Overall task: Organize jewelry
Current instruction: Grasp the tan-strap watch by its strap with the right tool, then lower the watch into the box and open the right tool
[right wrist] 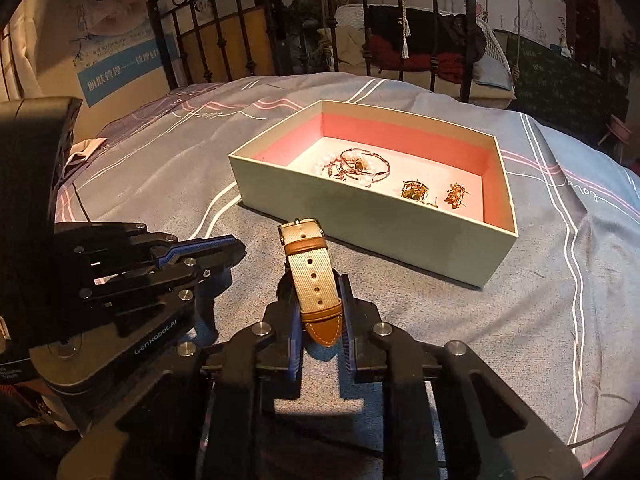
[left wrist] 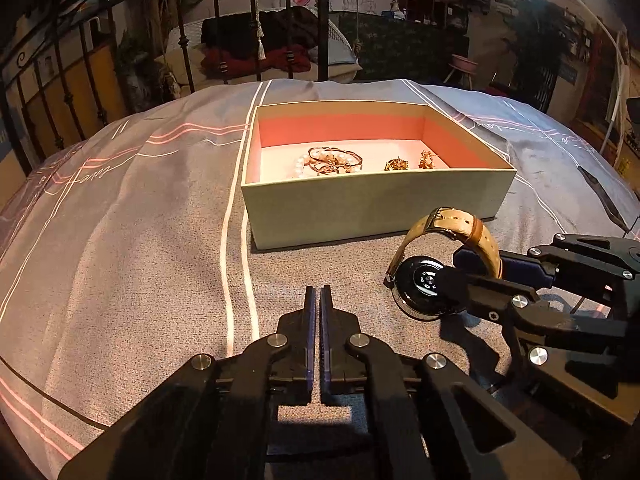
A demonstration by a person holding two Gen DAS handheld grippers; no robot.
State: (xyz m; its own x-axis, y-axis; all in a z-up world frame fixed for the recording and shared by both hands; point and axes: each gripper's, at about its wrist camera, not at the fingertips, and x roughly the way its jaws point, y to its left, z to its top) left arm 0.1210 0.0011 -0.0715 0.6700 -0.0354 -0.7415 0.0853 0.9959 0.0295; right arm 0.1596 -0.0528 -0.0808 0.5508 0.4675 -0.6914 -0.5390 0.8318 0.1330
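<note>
The right claw [right wrist: 320,312] is clamped on the watch [left wrist: 430,284], its pads squeezing the strap near the case, just in front of the box [left wrist: 376,204]. The strap's loose end stands up between the fingers. The left claw [left wrist: 319,300] is pressed together on nothing, low over the bedspread [left wrist: 140,260] beside it.

The grip looks narrow and off to one side of the heavy case, so the watch could swing or slip out on the lift. It could also catch the box's near wall, or drop onto the bracelets [right wrist: 360,166] and earrings [right wrist: 416,191] already inside and tangle them.

Both claws point steeply down and forward, toward the box, the left one idle near the right.
</note>
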